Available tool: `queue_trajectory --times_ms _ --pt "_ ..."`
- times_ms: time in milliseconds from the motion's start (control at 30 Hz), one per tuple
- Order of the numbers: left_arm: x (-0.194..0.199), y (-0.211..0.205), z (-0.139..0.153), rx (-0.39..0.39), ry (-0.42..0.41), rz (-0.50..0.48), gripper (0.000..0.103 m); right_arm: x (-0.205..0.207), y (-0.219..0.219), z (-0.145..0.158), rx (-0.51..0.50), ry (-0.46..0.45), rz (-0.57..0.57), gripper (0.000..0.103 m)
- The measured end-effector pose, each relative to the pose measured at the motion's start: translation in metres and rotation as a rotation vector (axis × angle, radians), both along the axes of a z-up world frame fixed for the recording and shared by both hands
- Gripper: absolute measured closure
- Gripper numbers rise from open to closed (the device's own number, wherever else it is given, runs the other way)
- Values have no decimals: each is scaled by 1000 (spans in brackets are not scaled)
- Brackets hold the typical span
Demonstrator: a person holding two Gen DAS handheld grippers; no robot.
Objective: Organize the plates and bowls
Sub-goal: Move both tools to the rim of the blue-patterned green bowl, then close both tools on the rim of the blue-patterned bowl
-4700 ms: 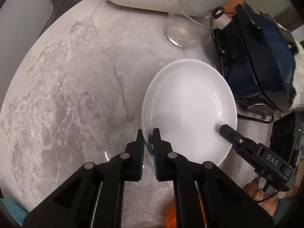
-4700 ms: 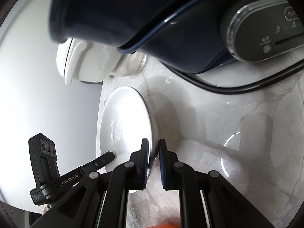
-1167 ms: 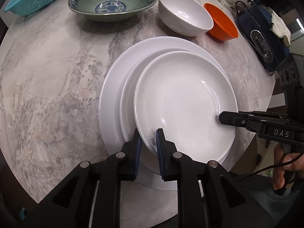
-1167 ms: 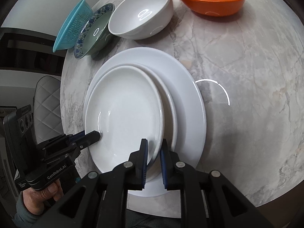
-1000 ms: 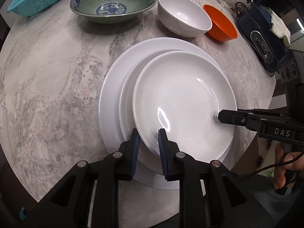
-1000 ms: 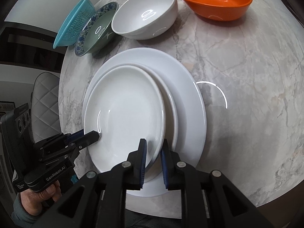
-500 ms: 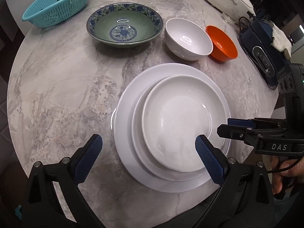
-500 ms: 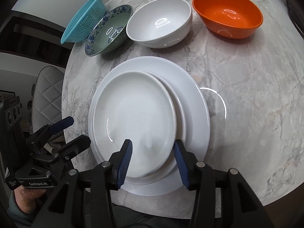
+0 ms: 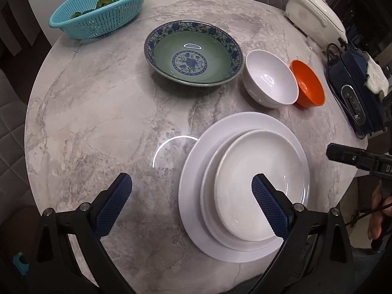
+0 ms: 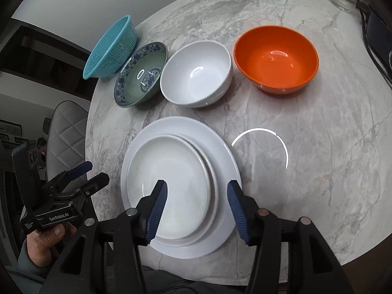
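My left claw (image 9: 191,191) gapes wide and my right claw (image 10: 197,193) has just been opening, both empty, over the stacked white plates (image 9: 247,152) on the round marble desk (image 9: 103,112).

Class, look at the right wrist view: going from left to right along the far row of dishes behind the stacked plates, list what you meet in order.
teal colander → blue-patterned green bowl → white bowl → orange bowl
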State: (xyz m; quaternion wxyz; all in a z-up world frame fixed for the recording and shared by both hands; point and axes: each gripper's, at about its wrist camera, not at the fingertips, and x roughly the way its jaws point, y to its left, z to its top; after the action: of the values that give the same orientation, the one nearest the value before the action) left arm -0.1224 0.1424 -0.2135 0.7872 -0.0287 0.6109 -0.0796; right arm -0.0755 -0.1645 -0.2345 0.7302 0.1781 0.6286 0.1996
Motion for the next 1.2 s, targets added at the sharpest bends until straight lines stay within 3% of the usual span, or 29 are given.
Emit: queue_trajectory --times_ms 233,400,633,933,1000,1033,1067,1200 --pt "53 29 -8 45 -17 63 4 64 7 26 31 -98 40 48" --pt "110 58 -10 22 -36 159 5 126 28 32 42 -136 80 48" --pt "168 67 -31 -1 5 186 17 193 69 4 40 -65 159 48" --pt "185 65 -62 -38 76 178 29 215 99 -35 29 54 198 49" --pt "184 61 -67 -43 80 177 37 218 103 -38 28 63 196 50" --pt "185 60 -70 -45 85 174 49 219 106 -40 26 64 200 51" --pt "187 60 -72 -55 91 169 53 220 109 -41 22 66 208 52" --pt "194 55 -76 -60 95 156 57 221 119 -44 1 72 235 55"
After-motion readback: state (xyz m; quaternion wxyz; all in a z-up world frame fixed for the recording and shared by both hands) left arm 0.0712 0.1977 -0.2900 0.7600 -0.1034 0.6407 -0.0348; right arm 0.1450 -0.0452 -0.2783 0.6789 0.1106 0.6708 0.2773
